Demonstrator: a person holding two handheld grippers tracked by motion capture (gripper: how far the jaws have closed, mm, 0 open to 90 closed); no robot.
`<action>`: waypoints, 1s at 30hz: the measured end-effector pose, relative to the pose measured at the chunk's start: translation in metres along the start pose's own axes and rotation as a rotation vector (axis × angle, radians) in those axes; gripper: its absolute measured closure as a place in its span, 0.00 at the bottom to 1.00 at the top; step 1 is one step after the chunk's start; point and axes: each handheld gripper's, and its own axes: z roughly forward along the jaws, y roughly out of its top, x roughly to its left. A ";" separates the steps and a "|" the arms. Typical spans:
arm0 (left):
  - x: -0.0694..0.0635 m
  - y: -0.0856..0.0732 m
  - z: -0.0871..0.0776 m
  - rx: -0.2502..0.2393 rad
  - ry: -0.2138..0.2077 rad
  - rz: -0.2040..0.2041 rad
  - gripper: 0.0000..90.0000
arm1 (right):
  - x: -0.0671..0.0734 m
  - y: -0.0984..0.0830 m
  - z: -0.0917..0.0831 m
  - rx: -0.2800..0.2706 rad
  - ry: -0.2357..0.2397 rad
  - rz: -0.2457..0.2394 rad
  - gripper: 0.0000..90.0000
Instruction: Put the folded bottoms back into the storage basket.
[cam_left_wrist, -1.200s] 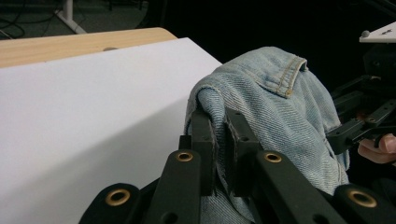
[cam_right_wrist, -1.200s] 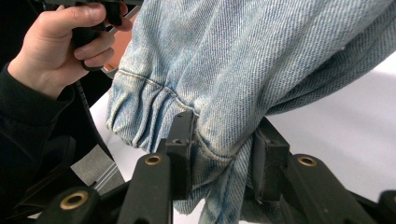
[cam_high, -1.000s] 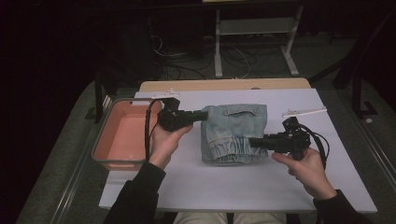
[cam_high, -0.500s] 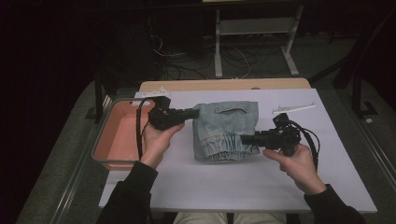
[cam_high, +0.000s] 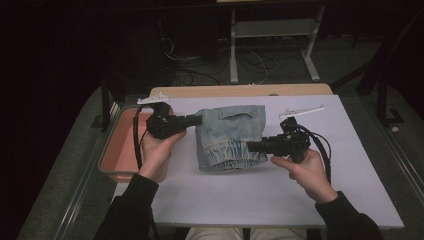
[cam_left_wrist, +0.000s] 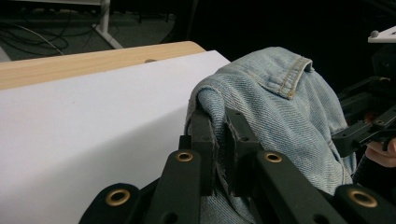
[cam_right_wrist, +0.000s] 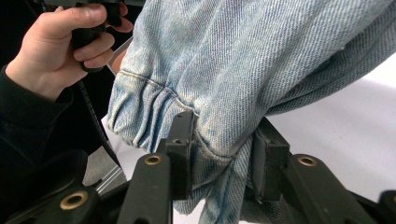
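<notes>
A folded light-blue denim garment (cam_high: 230, 137) hangs between my two grippers just over the white board (cam_high: 250, 200). My left gripper (cam_high: 198, 120) grips its upper left edge. In the left gripper view that gripper (cam_left_wrist: 217, 119) is shut on a thin fold of the denim (cam_left_wrist: 280, 107). My right gripper (cam_high: 251, 146) holds the lower right corner near the gathered cuff. In the right gripper view the right gripper (cam_right_wrist: 224, 137) is shut on a thick bunch of denim (cam_right_wrist: 243, 60), with the jaws standing partly apart around it.
A salmon-coloured tray (cam_high: 114, 157) sits off the board's left edge, under my left hand. A wooden table edge (cam_high: 240, 91) runs behind the board. Beyond it are metal frame legs (cam_high: 233, 50) and cables on the dark floor.
Both hands have carried the denim garment leftward across the board, toward the tray. Both grips look unchanged.
</notes>
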 end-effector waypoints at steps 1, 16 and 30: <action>0.001 0.000 -0.001 -0.003 0.004 -0.002 0.93 | 0.001 0.002 0.001 0.001 0.000 -0.003 0.71; 0.006 0.010 -0.027 -0.020 0.052 0.015 0.93 | 0.016 0.022 0.016 0.001 0.013 -0.036 0.71; 0.008 0.019 -0.044 -0.023 0.086 0.035 0.93 | 0.022 0.034 0.031 0.004 0.022 -0.041 0.71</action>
